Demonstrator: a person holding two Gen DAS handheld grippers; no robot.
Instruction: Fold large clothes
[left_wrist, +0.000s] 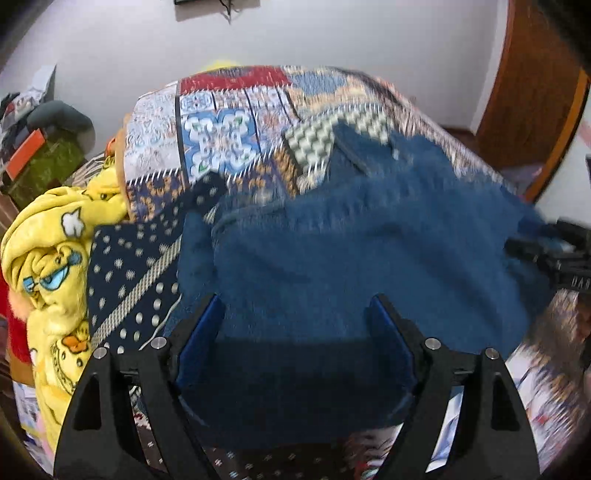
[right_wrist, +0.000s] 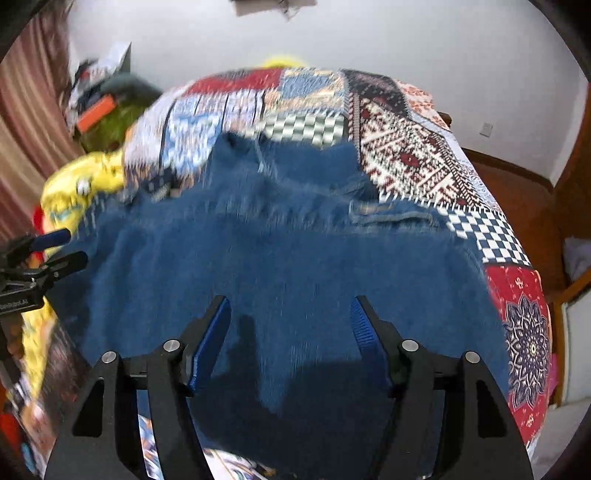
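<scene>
both grippers free above the blue fleece on the bed

a large blue fleece garment (left_wrist: 369, 240) lies spread over the patchwork bedspread (left_wrist: 229, 122), covering most of the near half of the bed. its far end looks bunched, with a seam or hem showing there, and both views are blurred, so the exact outline is hard to read.

the left gripper (left_wrist: 295, 314) hangs over the near edge of the fleece with its jaws standing wide and no cloth between the pads. the right gripper (right_wrist: 290, 314) is beside it over the same garment, jaws moderately wide and also empty. neither is holding anything.

to the left of the fleece sit a navy dotted cloth (left_wrist: 136, 266) and a yellow cartoon blanket (left_wrist: 55, 258), heaped at the edge of the bed.

this looks like the gap between two folds: the garment is laid down and let go, not yet a tidy packet. the next move likely calls for each gripper to drop to an edge or corner of the fleece, pinch only the upper layer, and carry it across evenly so the thick pile does not drag or bunch.
</scene>
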